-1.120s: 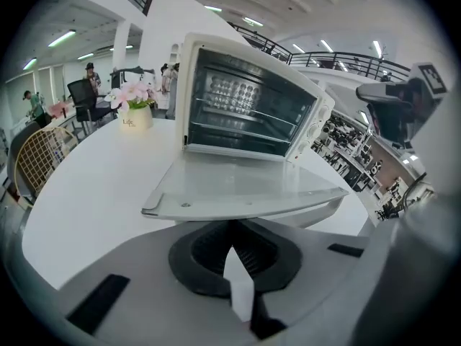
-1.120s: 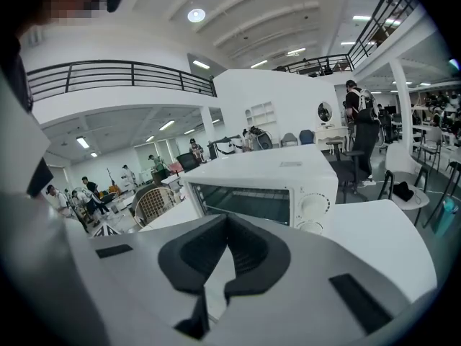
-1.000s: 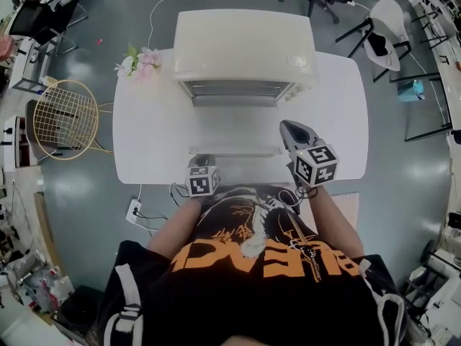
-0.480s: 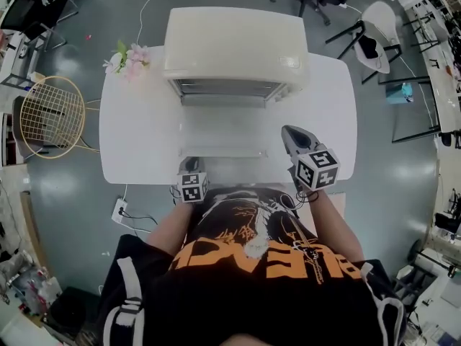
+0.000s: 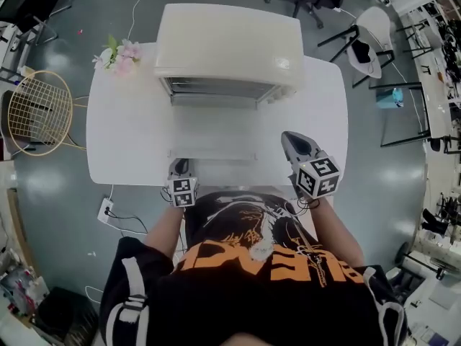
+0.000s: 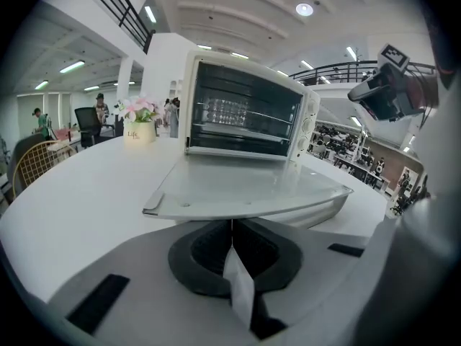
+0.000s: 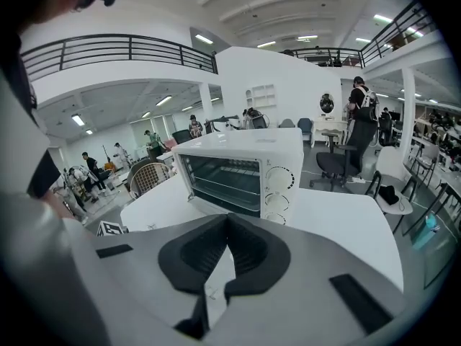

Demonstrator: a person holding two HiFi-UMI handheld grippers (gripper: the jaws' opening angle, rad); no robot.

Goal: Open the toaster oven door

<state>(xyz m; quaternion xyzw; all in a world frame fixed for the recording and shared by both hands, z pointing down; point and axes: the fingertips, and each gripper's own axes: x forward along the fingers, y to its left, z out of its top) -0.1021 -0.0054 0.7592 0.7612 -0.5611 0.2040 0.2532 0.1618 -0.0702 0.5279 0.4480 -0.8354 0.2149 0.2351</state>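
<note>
Toaster oven (image 5: pixel 229 49) at upper centre of the head view, door (image 5: pixel 212 132) folded flat toward the lower edge, already open. Left gripper (image 5: pixel 180 168) just below its lip, jaws together, empty, probably nothing left to pull. Right gripper (image 5: pixel 290 140) centre right, likewise closed, idle.

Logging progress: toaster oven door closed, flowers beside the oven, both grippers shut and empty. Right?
No. The left gripper view shows the door open, folded down flat. Flowers beside the toaster oven, left gripper and right gripper shut and empty: correct.
</note>
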